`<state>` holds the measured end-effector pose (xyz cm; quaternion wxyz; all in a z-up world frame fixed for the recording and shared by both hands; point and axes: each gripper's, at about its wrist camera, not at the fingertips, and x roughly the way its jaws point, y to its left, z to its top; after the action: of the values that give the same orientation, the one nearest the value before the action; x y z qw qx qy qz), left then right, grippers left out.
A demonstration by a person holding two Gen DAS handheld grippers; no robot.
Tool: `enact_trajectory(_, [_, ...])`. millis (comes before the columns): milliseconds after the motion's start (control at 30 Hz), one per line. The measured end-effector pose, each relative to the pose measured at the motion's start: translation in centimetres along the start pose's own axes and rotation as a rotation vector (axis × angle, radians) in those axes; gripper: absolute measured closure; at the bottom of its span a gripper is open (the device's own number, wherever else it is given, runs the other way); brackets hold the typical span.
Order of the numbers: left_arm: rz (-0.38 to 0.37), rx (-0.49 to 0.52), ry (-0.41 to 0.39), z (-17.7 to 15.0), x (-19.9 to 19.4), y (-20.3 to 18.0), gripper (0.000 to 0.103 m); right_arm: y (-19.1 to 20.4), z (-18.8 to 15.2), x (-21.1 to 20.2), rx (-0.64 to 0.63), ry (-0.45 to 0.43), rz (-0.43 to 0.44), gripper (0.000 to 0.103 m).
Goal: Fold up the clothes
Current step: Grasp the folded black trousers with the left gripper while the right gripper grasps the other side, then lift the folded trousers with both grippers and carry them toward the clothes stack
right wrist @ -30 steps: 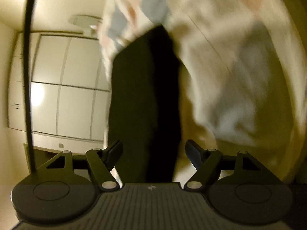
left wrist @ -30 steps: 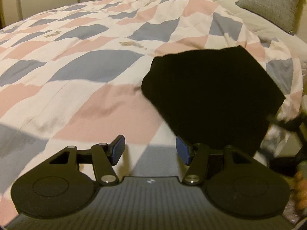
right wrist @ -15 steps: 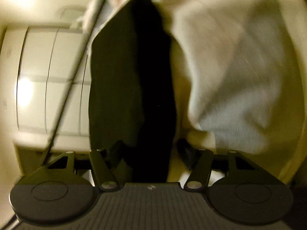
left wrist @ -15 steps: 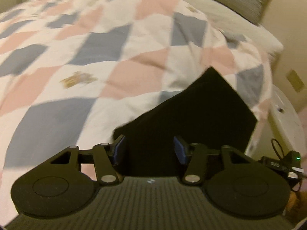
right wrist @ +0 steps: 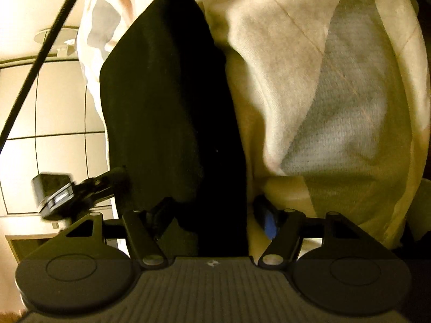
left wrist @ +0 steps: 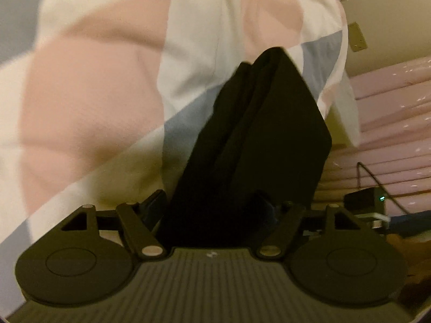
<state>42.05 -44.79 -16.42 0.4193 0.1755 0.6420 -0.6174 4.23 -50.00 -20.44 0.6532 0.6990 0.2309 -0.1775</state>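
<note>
Left tool [left wrist: 210,210]: fingers well apart, one black garment [left wrist: 258,145] running between them up toward 12 o'clock; cloth touches the left finger [left wrist: 155,207], whether it is pinched I cannot tell. Patterned duvet [left wrist: 94,94] behind from 9 to 1 o'clock. One small black box [left wrist: 367,202] with a green light at 3 o'clock.

Right tool [right wrist: 215,215]: fingers apart, same black garment [right wrist: 172,107] passing between them; grip cannot tell. Left tool [right wrist: 80,191] visible at 9 o'clock, touching the garment edge. Duvet [right wrist: 336,94] at 1–3 o'clock.

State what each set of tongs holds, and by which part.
Both the left tongs and right tongs straddle the black garment's near edge; a closed grip cannot be told.
</note>
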Motion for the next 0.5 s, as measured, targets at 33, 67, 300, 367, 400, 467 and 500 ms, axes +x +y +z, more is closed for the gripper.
enact_trajectory(33, [-0.038, -0.011, 0.022, 0.4, 0.6, 0.7, 0.032, -0.1, 0.0, 0.1, 0.003, -0.007, 0.003, 0.036])
enact_trajectory(67, [-0.067, -0.015, 0.038, 0.7, 1.1, 1.1, 0.031, -0.3, -0.6, -0.1, 0.005, -0.014, 0.006, 0.035])
enact_trajectory(300, [-0.125, 0.048, 0.107, 0.8, 4.2, -0.3, 0.029, -0.3, -3.8, -1.6, 0.01, -0.054, 0.003, 0.035])
enact_trajectory(367, [-0.104, 0.066, 0.086, 0.3, 4.1, -1.0, 0.034, 1.5, -3.9, -1.5, -0.001, -0.053, -0.015, 0.042])
enact_trajectory(400, [-0.091, 0.081, 0.062, -0.4, 3.7, -1.6, 0.041, 2.2, -4.1, -1.3, -0.012, -0.05, -0.026, 0.049])
enact_trajectory(467, [-0.065, 0.102, 0.015, -1.8, 2.8, -2.9, 0.051, 3.6, -4.3, -1.4, -0.044, -0.032, -0.066, 0.053])
enact_trajectory(500, [-0.054, 0.106, -0.008, -2.5, 2.2, -3.6, 0.056, 4.4, -4.4, -1.6, -0.065, -0.019, -0.091, 0.055])
